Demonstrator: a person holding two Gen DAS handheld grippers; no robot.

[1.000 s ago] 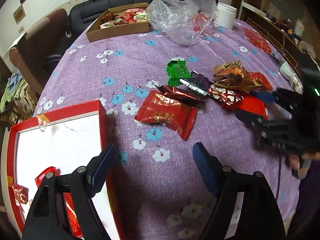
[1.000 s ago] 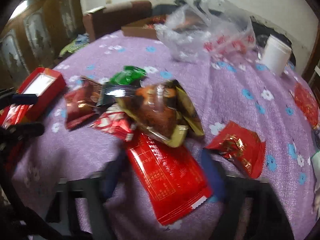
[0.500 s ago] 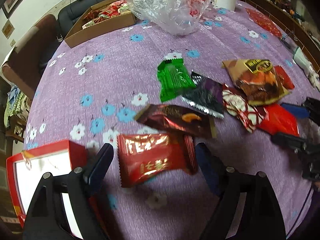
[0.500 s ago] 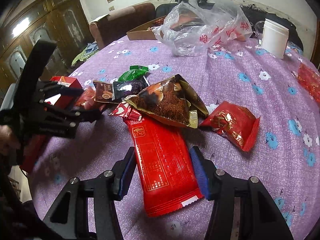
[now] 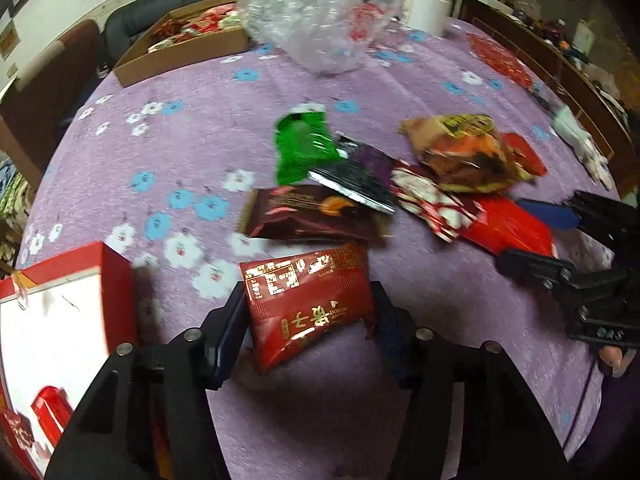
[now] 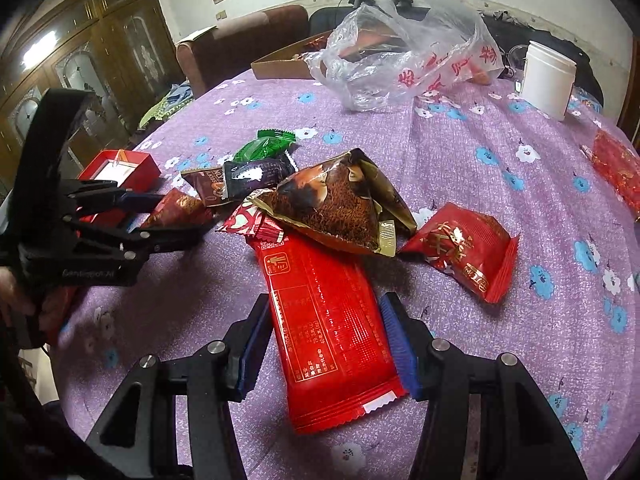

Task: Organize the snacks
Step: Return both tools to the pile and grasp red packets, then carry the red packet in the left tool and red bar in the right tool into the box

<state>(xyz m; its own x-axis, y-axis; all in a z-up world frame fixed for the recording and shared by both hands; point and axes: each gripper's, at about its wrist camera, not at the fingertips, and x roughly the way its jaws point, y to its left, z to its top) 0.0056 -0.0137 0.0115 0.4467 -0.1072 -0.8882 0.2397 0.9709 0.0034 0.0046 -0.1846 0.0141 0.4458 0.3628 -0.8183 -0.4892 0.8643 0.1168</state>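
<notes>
Purple tablecloth [image 6: 500, 208] — blue-and-white flowers — red packet [image 6: 328, 332]

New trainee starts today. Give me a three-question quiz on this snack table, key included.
1. True or false: the left gripper has a red snack packet between its fingers.
2. Which snack lies between the right gripper's fingers? A) green packet B) long red packet C) brown bag
3. Fill in: the red box with the white inside sits on the ____ edge of the left wrist view.

Key: 1 true. 2 B, the long red packet; the fingers flank it, grip not confirmed. 3 left.
</notes>
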